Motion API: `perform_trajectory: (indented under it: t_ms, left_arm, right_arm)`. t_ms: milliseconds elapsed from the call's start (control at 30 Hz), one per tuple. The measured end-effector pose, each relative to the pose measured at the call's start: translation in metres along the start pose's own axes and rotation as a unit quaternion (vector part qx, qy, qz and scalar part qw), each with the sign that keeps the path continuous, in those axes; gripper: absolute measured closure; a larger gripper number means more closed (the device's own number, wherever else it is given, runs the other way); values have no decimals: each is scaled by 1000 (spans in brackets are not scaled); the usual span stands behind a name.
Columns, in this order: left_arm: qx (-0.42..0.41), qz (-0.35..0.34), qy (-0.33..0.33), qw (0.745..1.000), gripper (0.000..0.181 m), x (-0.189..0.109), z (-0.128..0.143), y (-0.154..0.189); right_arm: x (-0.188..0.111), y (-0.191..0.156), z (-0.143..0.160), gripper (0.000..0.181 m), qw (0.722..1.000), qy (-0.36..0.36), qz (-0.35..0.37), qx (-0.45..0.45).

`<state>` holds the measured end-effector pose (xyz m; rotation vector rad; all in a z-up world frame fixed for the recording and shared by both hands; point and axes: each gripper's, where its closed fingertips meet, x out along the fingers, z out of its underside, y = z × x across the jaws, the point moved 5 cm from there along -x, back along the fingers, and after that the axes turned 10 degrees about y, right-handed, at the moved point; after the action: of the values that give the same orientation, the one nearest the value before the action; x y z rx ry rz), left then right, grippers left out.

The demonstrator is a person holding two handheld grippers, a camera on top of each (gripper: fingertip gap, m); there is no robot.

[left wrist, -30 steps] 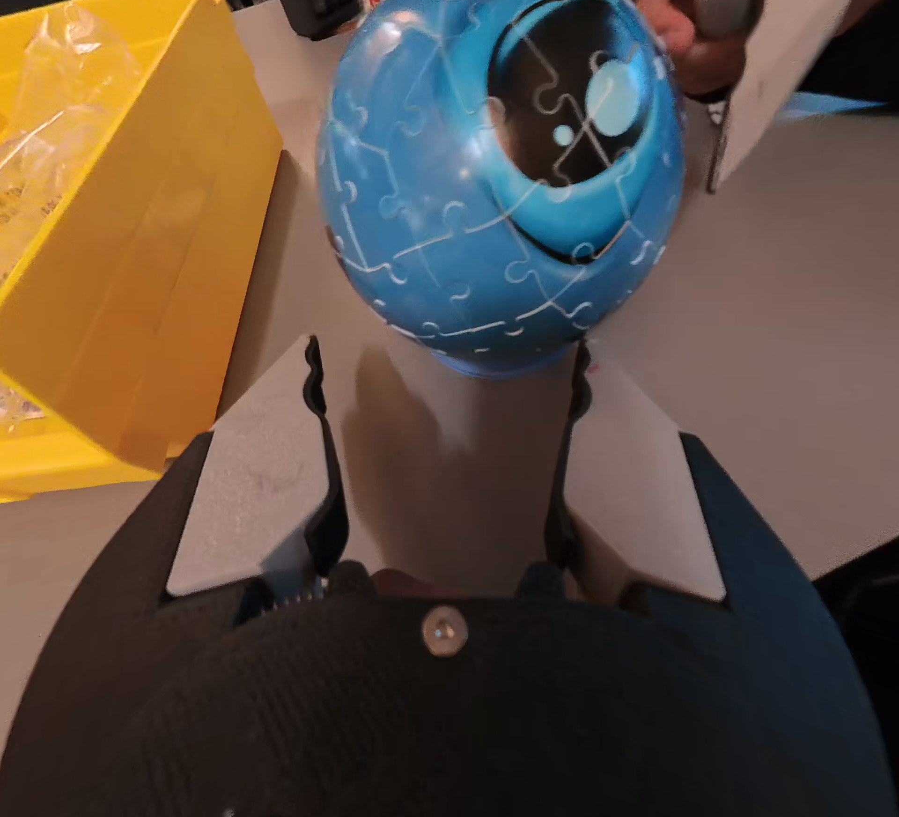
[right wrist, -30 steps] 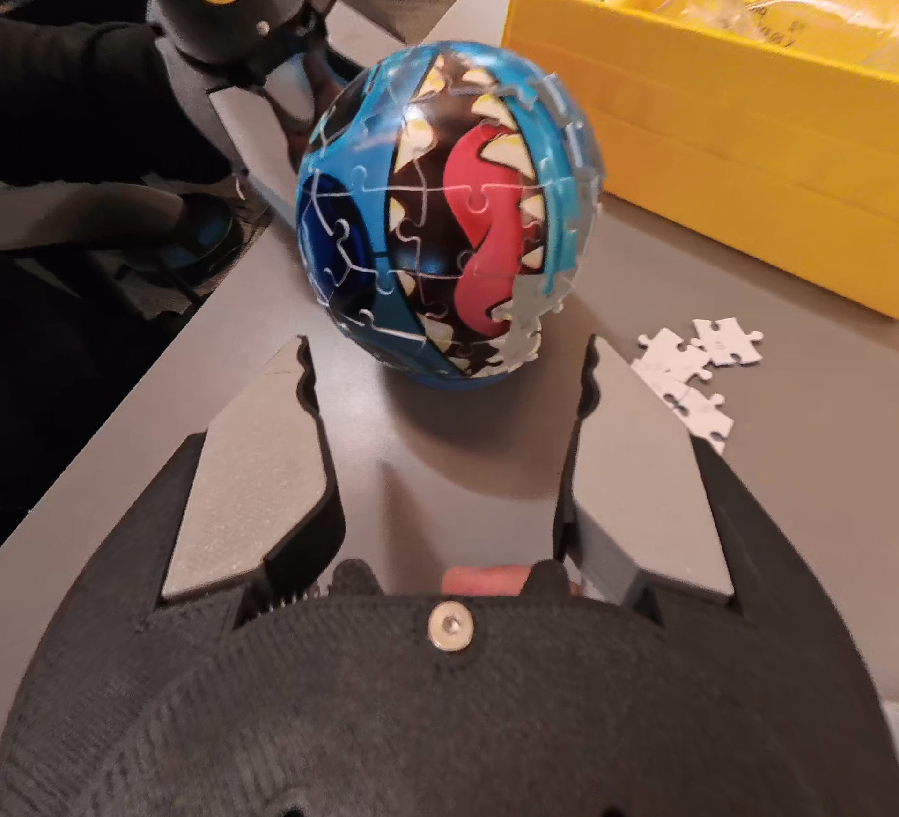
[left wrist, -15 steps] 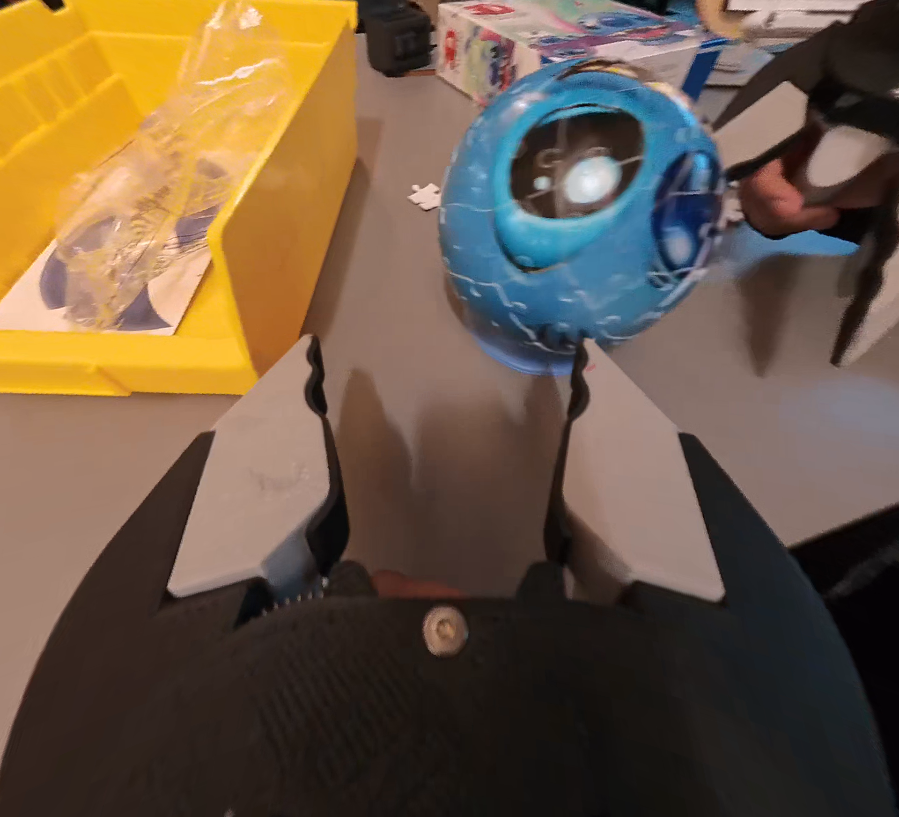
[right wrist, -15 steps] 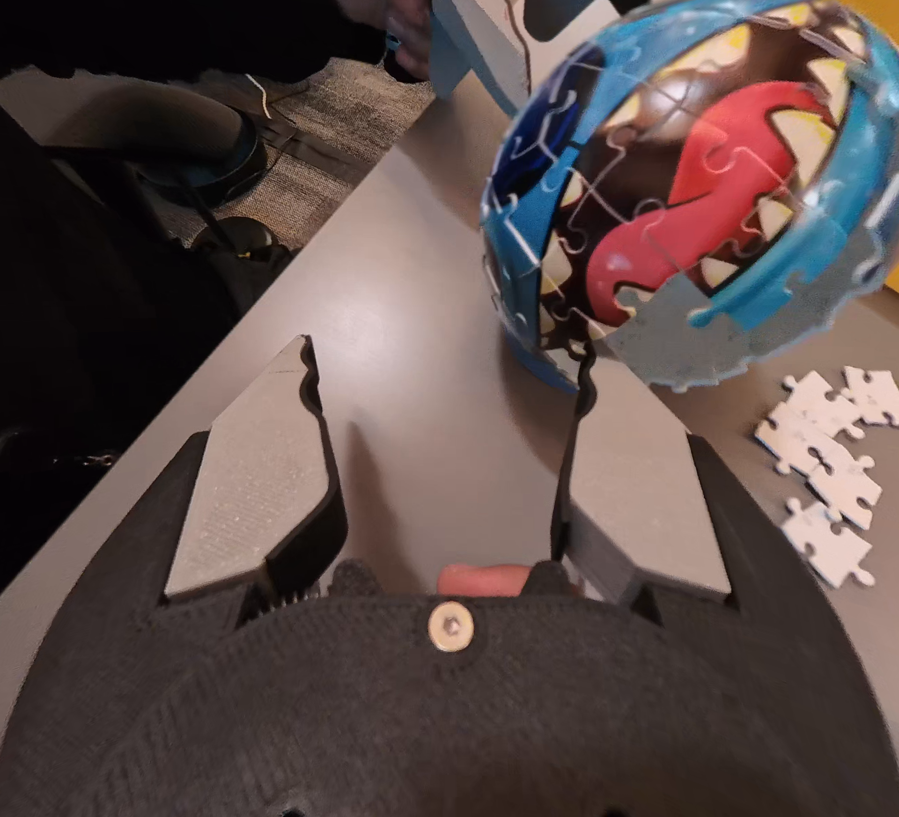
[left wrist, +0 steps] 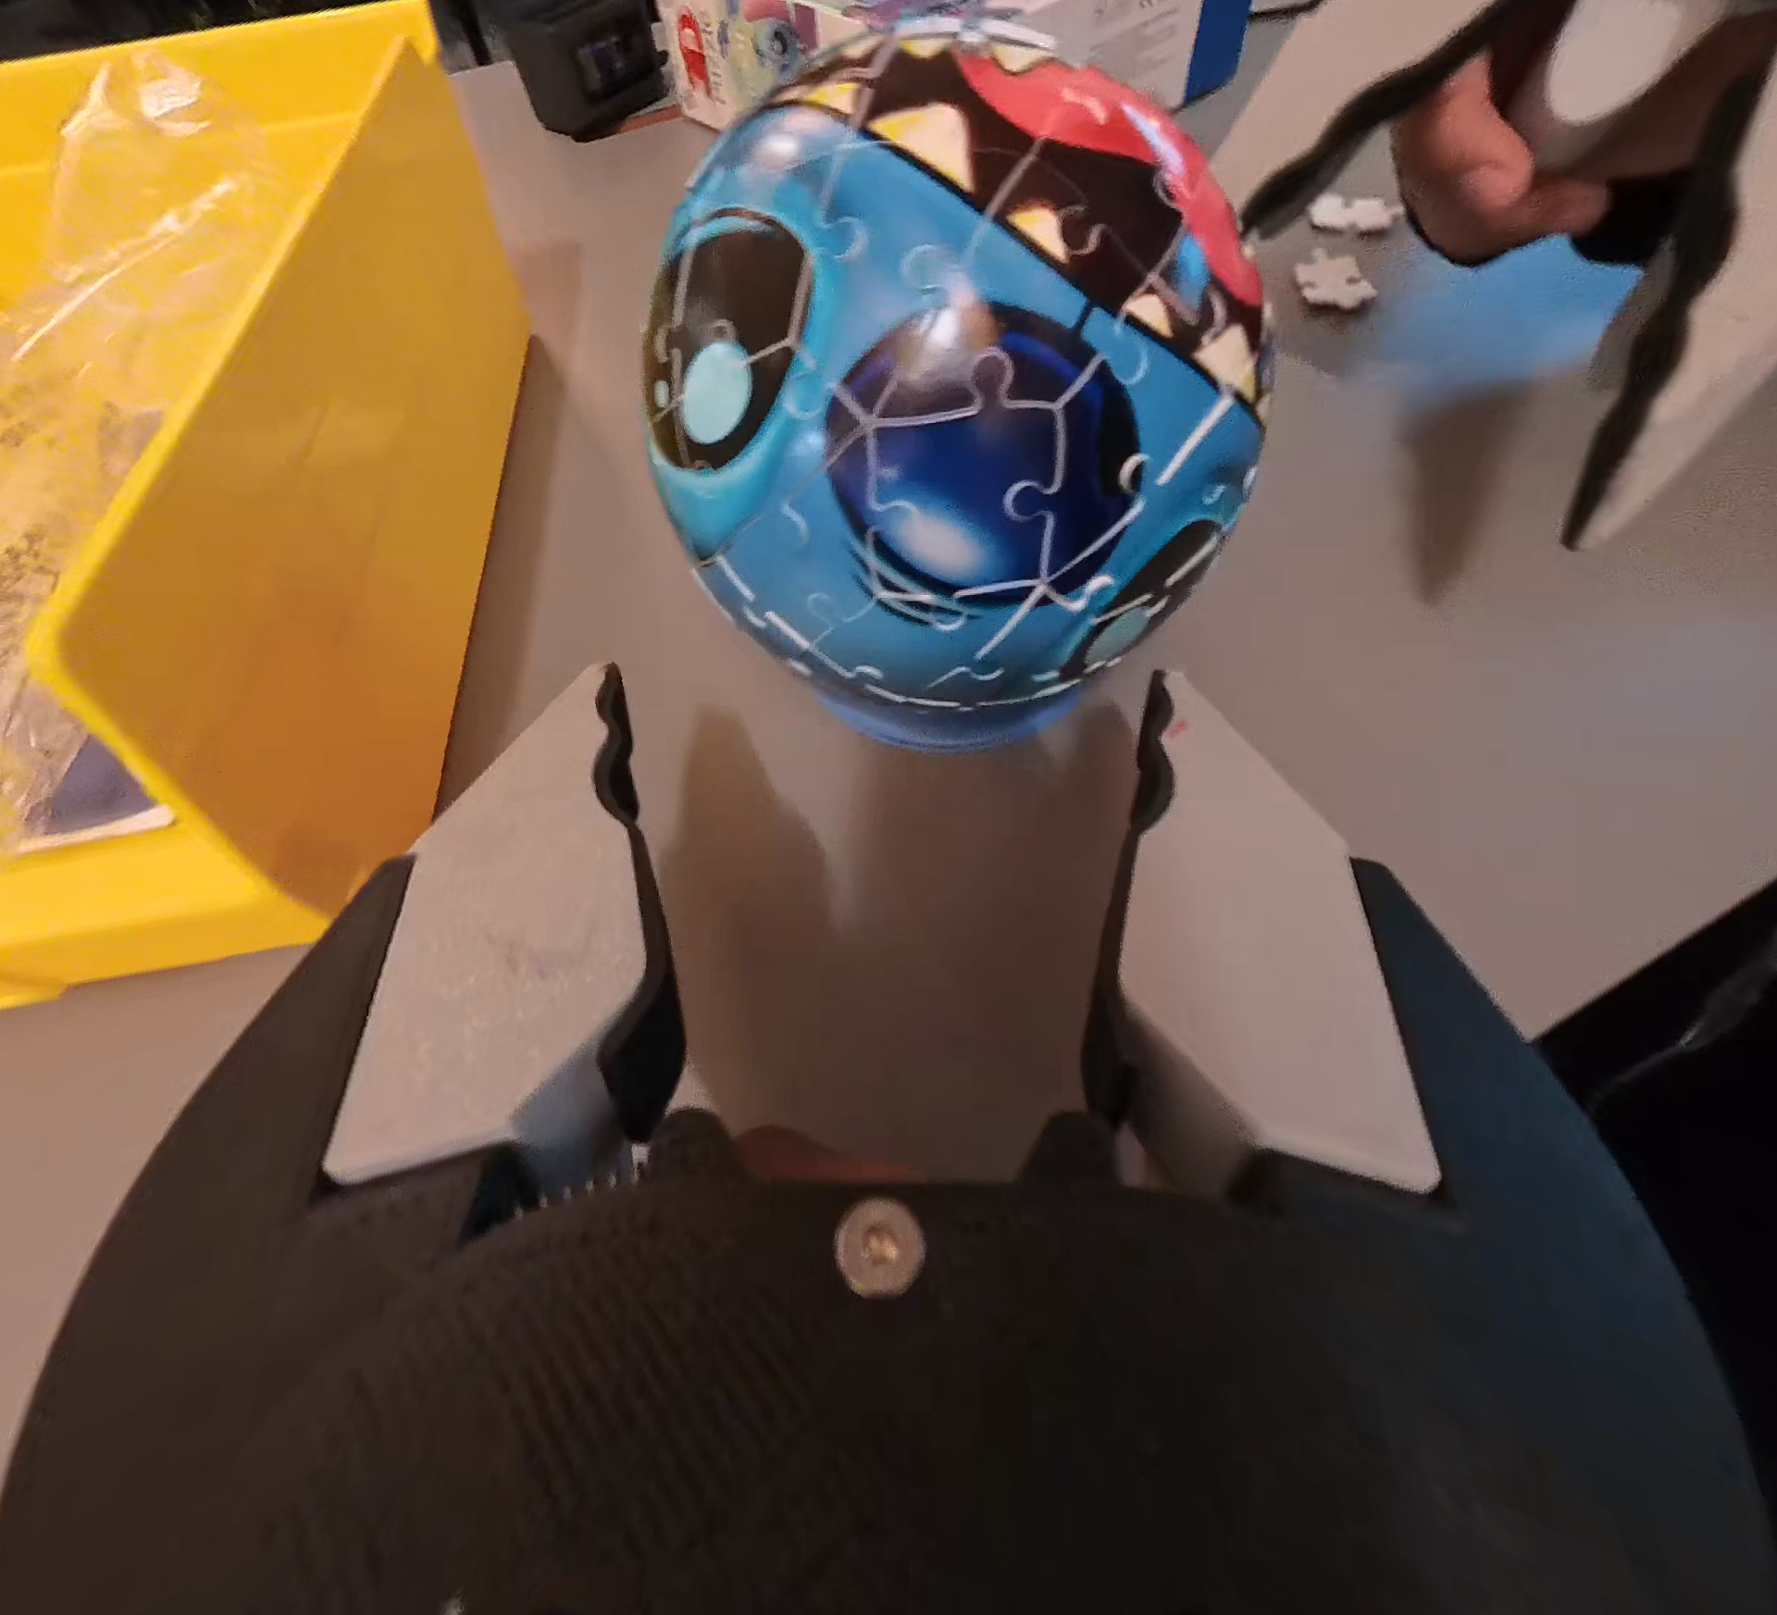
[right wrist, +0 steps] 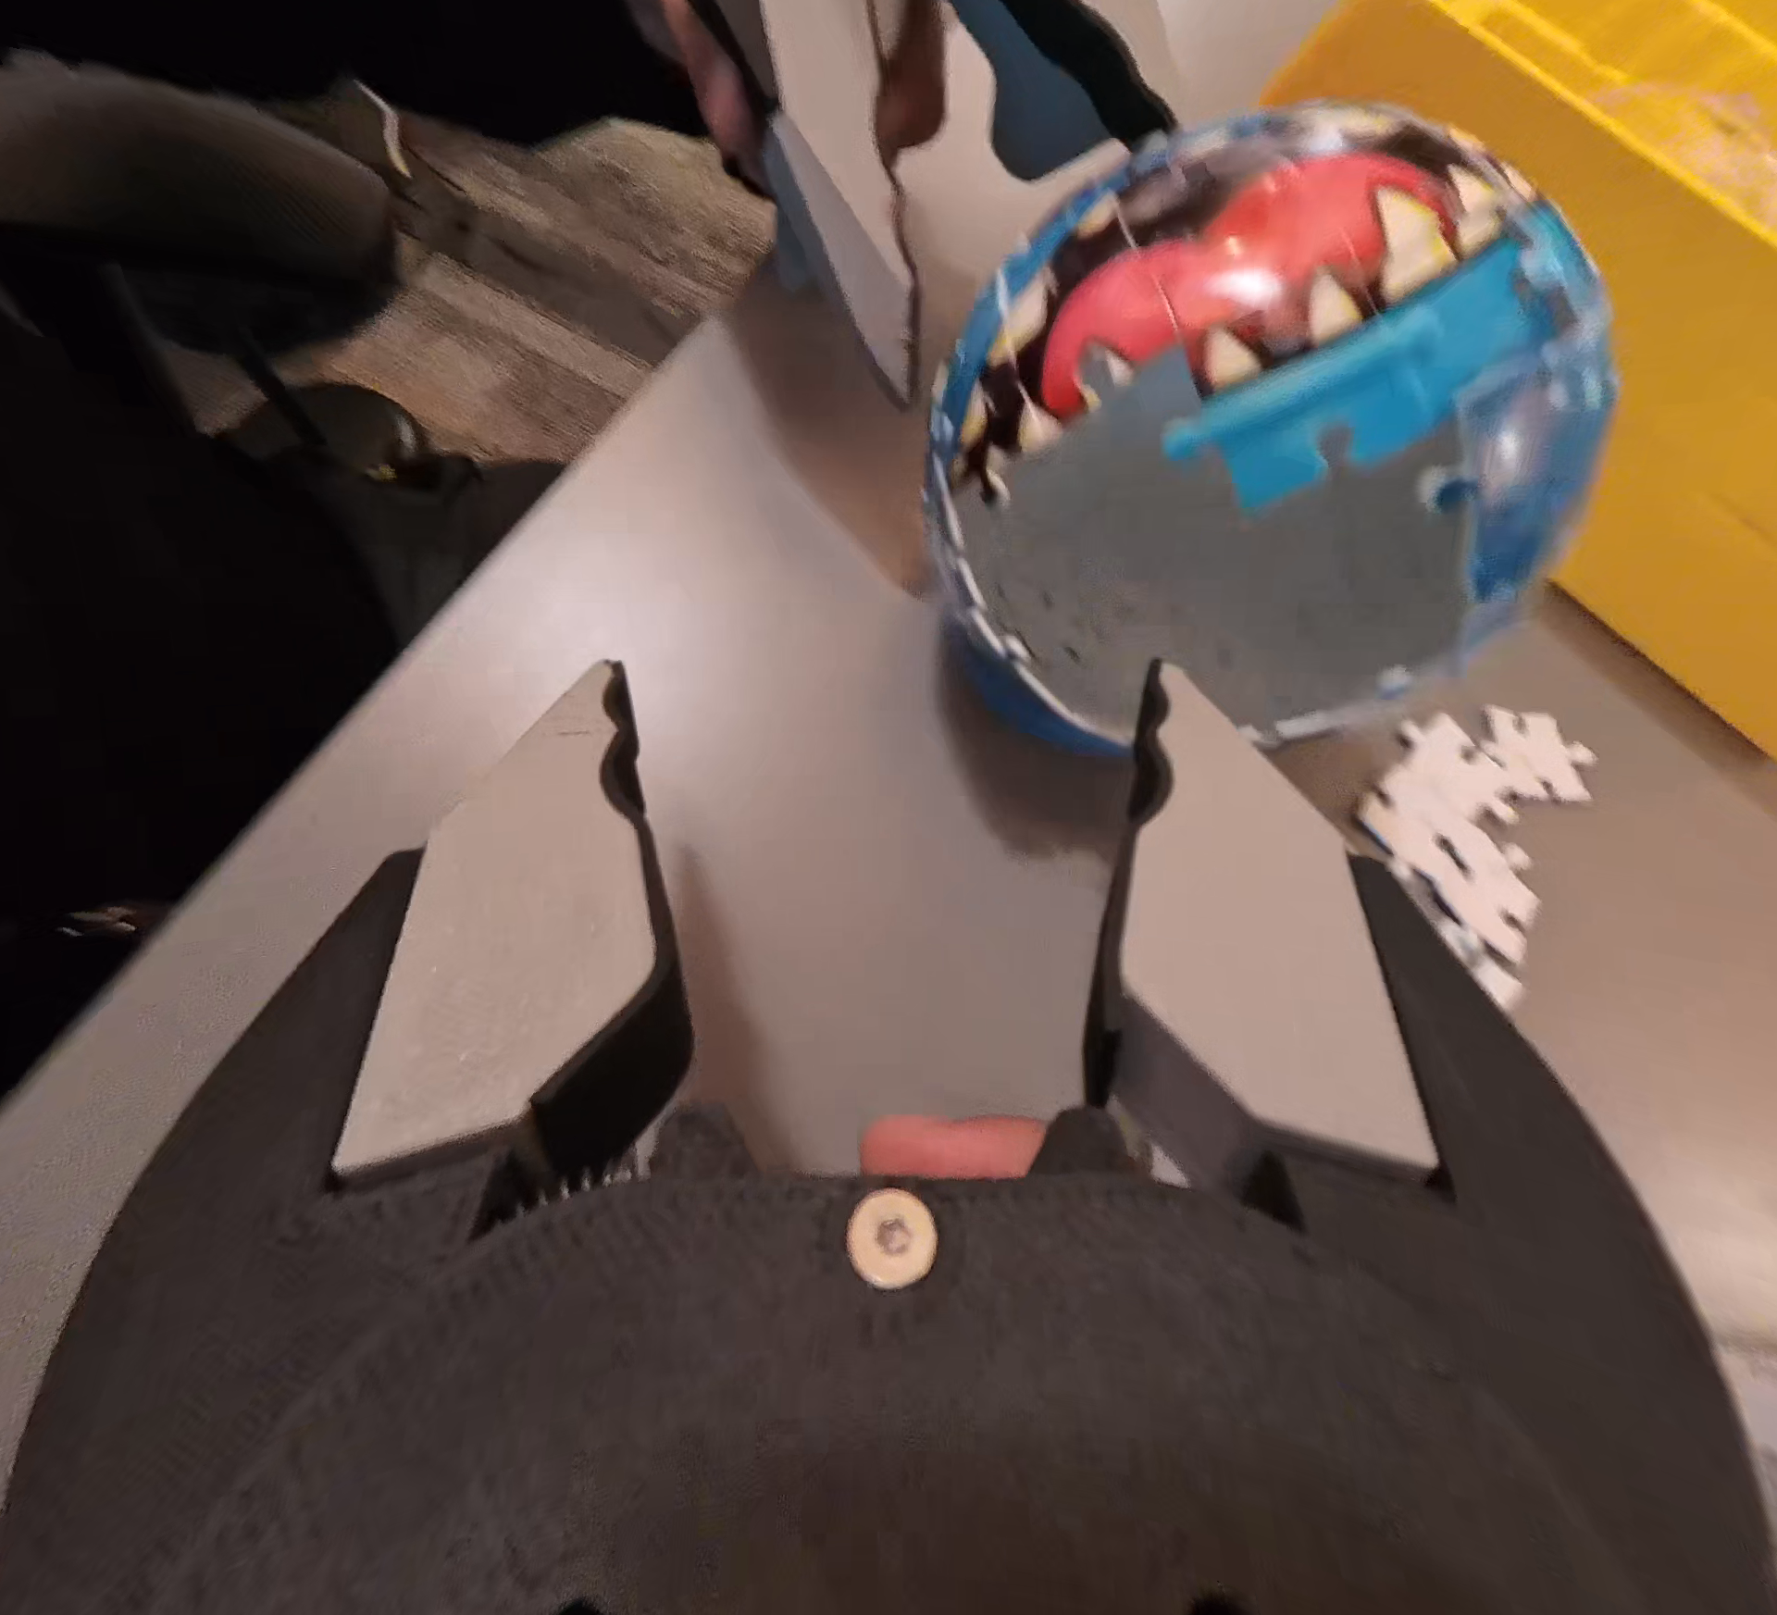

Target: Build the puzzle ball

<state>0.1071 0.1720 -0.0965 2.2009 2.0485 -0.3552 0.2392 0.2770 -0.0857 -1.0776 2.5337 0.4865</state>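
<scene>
The puzzle ball [left wrist: 952, 405], blue with dark eyes, a red tongue and pale teeth, stands on a blue ring base on the grey table [left wrist: 1442, 751]. In the right wrist view the ball [right wrist: 1269, 415] has a large open gap showing its grey inside. My left gripper [left wrist: 880, 684] is open and empty, just in front of the ball. My right gripper [right wrist: 885, 679] is open and empty, its right fingertip close to the ball's base. Several loose white puzzle pieces [right wrist: 1462, 838] lie right of the ball; two more pieces [left wrist: 1332, 285] show in the left wrist view.
A yellow bin [left wrist: 288, 453] holding a clear plastic bag [left wrist: 125, 223] stands beside the ball; it also shows in the right wrist view [right wrist: 1654, 155]. The puzzle's box [left wrist: 962, 1] and a black device [left wrist: 567, 50] sit at the table's far edge.
Both grippers have swung around the ball. The left view now faces its nose and mouth instead of one eye. The right view now faces the open gap, and the ball sits farther right.
</scene>
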Motion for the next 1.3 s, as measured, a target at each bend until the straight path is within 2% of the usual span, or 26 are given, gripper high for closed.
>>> perform_trajectory:
  t_ms: [100, 200, 267, 300, 500, 767, 800, 867, 900, 933, 1000, 1067, 1133, 1233, 1300]
  left_arm:
    - [18, 17, -24, 999, 78, 10, 5, 2]
    - [18, 51, -25, 998, 82, 15, 2, 1]
    - [33, 68, -8, 997, 87, 16, -3, -1]
    - [38, 70, -12, 997, 83, 17, -4, -5]
    - [54, 84, -15, 995, 86, 21, -9, -25]
    - [-8, 117, 43, 992, 87, 22, -16, -29]
    - [-16, 118, 46, 992, 87, 22, -16, -31]
    - [-23, 111, 52, 992, 85, 20, -14, -33]
    - [-29, 104, 53, 993, 85, 18, -13, -34]
    - [-37, 100, 51, 993, 85, 16, -11, -35]
    - [-58, 102, 42, 992, 82, 10, -8, -35]
    - [-99, 83, 14, 991, 84, 6, -2, -37]
    - [-174, 111, -16, 978, 80, 5, 3, -27]
    - [-281, 97, -23, 954, 87, 5, 5, -22]
    - [-349, 86, 5, 933, 88, 1, 1, -20]
  right_arm:
    - [-3, 6, 14, 79, 999, -22, 16, -44]
    - [11, 1, 18, 71, 995, -39, -13, -90]
    - [21, 0, 17, 66, 995, -27, -35, -94]
    - [25, 0, 17, 63, 994, -21, -43, -95]
    - [44, 9, 22, 64, 993, -23, -35, -106]
    - [56, 15, 19, 56, 993, -60, -53, -85]
    - [55, 15, 17, 60, 993, -55, -50, -94]
    - [43, 14, 0, 92, 992, 9, -22, -121]
    - [32, 11, -9, 97, 992, 43, -18, -118]
    - [20, 8, -16, 99, 992, 67, -17, -102]
    - [-5, 8, -21, 86, 993, 94, -15, -65]
    - [-28, 26, -24, 89, 992, 119, 28, -29]
    - [-47, 57, -30, 93, 984, 153, 71, 60]
    - [-56, 100, -32, 83, 956, 172, 47, 234]
    - [-51, 122, -34, 75, 920, 185, -3, 346]
